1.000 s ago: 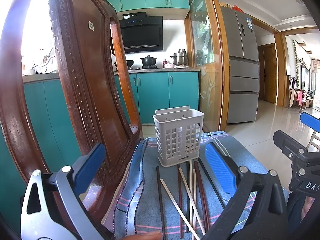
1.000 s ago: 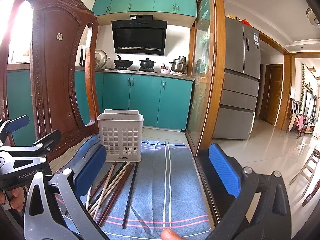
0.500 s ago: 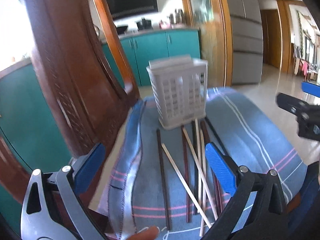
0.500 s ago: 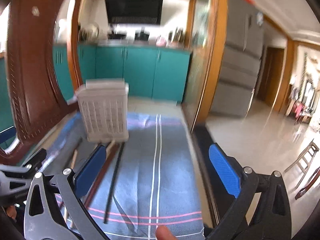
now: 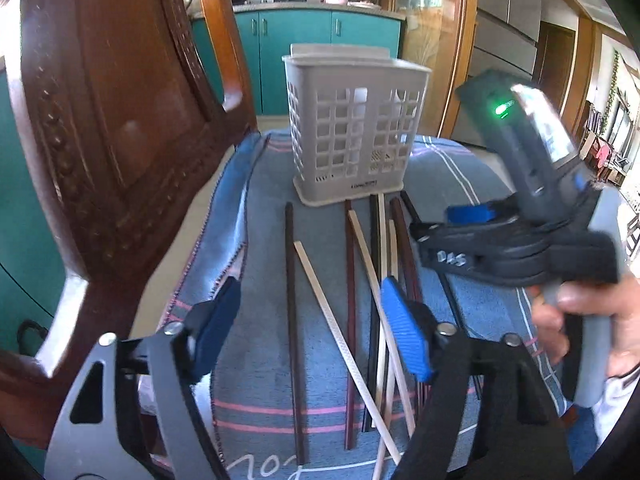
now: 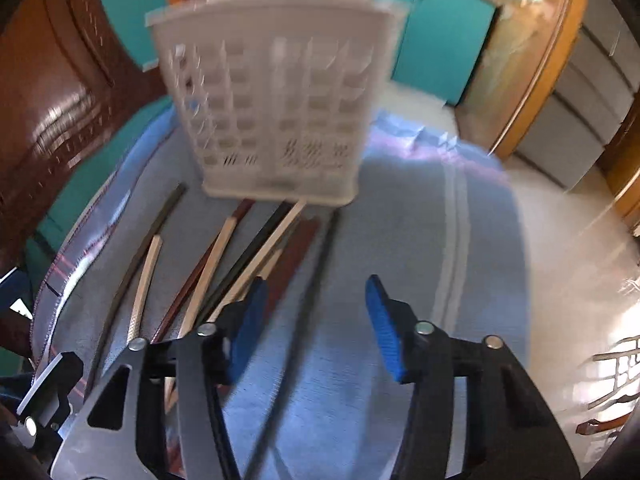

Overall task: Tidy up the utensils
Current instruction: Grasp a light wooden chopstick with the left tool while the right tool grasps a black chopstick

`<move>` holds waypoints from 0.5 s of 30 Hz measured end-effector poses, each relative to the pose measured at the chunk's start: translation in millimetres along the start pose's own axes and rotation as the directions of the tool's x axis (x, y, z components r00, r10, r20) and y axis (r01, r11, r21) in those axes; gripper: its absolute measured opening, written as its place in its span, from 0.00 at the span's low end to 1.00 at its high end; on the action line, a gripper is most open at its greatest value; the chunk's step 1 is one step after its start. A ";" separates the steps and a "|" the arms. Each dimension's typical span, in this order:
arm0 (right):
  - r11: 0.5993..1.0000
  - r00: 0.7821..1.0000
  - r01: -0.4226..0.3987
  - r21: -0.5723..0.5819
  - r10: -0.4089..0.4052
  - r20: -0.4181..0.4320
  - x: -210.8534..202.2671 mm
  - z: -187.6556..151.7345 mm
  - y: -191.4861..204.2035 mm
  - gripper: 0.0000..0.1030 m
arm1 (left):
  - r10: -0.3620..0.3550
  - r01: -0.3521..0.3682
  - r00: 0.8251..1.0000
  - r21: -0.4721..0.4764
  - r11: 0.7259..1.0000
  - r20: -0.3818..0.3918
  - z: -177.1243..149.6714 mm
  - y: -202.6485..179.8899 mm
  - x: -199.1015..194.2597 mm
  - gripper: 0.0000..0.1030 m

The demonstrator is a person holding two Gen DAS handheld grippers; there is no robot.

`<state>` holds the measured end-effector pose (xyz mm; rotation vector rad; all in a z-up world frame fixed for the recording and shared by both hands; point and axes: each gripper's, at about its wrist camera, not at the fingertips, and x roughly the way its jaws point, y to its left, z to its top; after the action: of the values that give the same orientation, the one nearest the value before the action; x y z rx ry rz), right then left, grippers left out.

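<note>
A grey slotted utensil basket stands upright on a blue striped cloth. Several chopsticks, dark, red-brown and pale, lie in a loose fan in front of it. My left gripper hovers over the fan's left part. Its jaws are closing, with a dark, a pale and a red-brown stick showing in the gap, and no pad presses on any. My right gripper tilts down over the fan's right side. Its jaws are closing around a thin black chopstick without gripping it.
A carved dark wooden chair back rises close on the left. The cloth ends at the right over a pale tiled floor. Teal cabinets and a wood-framed glass door stand behind. A hand holds the right gripper.
Both grippers have tipped downward and come closer to the chopsticks. Both pairs of jaws are narrower. The right gripper has swung in over the fan's right side, now large in the left wrist view.
</note>
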<state>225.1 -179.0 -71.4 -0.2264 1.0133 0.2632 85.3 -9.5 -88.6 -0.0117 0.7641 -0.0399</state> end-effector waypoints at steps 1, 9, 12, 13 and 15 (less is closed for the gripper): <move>1.000 1.000 -0.011 0.000 0.011 -0.019 7.0 -1.8 2.2 0.38 | -0.007 0.007 1.000 -0.004 1.000 -0.007 -0.1 0.2 2.3 0.65; 0.998 0.996 -0.070 -0.011 0.069 -0.054 20.6 -9.1 -1.9 0.09 | -0.117 0.106 0.990 -0.132 0.986 -0.079 2.7 22.5 24.8 0.59; 0.996 0.994 -0.087 -0.001 0.087 -0.070 17.4 -11.1 -12.4 0.09 | -0.141 0.126 0.984 -0.141 0.982 -0.105 6.4 23.9 33.7 0.56; 0.996 0.994 -0.085 0.001 0.085 -0.075 13.7 -8.1 -18.5 0.09 | -0.153 0.135 0.980 -0.140 0.981 -0.126 8.4 23.3 39.1 0.52; 0.998 0.995 -0.060 0.006 0.061 -0.075 11.0 -7.3 -30.5 0.09 | -0.187 0.161 0.962 -0.141 0.977 -0.198 15.1 20.2 54.8 0.40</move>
<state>234.5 -208.9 -82.7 -0.2041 1.0961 0.3098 135.9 8.5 -116.1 -0.1956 0.9750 -0.1639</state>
